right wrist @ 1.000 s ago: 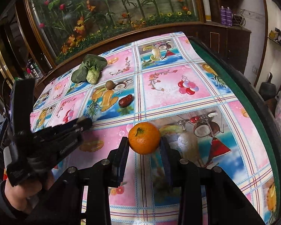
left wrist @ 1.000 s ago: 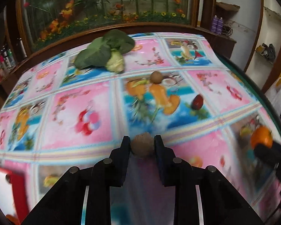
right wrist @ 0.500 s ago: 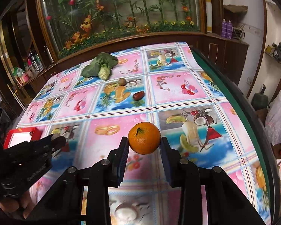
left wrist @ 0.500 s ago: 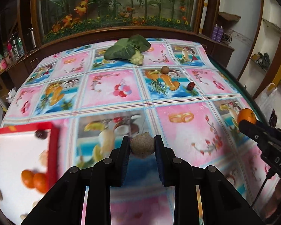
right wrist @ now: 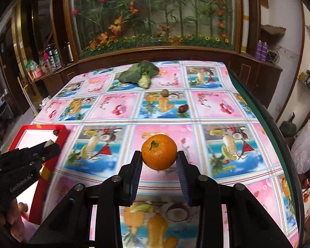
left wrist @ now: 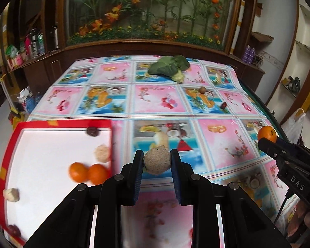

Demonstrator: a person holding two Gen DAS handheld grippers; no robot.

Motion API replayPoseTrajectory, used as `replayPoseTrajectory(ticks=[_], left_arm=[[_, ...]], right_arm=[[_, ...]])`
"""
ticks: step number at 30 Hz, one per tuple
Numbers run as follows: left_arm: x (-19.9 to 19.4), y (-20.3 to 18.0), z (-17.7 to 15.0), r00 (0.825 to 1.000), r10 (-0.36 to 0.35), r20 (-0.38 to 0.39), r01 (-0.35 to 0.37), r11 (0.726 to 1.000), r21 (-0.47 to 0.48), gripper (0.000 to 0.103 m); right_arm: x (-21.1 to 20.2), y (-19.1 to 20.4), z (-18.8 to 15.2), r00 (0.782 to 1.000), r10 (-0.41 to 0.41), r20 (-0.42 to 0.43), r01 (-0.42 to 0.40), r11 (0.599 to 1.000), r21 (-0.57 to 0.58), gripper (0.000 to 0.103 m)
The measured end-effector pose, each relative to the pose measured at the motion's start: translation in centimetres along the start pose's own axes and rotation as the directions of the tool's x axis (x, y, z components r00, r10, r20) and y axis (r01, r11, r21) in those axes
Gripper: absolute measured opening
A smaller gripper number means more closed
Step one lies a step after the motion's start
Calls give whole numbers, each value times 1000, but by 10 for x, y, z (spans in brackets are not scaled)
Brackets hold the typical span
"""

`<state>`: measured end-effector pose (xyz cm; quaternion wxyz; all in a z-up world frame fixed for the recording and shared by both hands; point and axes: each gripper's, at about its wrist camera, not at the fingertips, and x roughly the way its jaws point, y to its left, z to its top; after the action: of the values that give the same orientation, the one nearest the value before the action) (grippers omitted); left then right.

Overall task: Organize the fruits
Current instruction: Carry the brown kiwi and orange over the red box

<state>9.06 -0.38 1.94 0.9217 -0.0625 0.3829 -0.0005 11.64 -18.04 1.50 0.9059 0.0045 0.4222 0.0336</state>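
My left gripper (left wrist: 157,162) is shut on a rough beige-brown round fruit (left wrist: 156,162), held above the tablecloth just right of the red-rimmed white tray (left wrist: 60,124). The tray holds two oranges (left wrist: 88,172), pale lumpy fruits (left wrist: 101,153) and dark red fruits (left wrist: 92,131). My right gripper (right wrist: 159,161) is shut on an orange (right wrist: 159,152) above the table's middle; it also shows in the left wrist view (left wrist: 267,134). A small brown fruit (right wrist: 165,92) and a dark red fruit (right wrist: 183,108) lie farther back on the cloth.
A leafy green vegetable (right wrist: 139,73) lies near the table's far edge. The colourful fruit-print tablecloth (right wrist: 217,107) covers the table. A wooden cabinet with a flower display (right wrist: 150,20) stands behind. The table's right edge (right wrist: 274,128) drops to the floor with bags.
Both grippers have drawn back toward the near side and left. The red tray has come more fully into the left wrist view and into the right wrist view. Both fruits stay held.
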Motion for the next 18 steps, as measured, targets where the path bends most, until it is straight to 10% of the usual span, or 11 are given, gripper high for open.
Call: replayPoseTrajectory(ticks=[18], left_arm=[[-70,122,-51,978,207,21,-201,965,-166,25]], right_arm=[[10,121,0,969,244,-33,-246,956,-160,34]])
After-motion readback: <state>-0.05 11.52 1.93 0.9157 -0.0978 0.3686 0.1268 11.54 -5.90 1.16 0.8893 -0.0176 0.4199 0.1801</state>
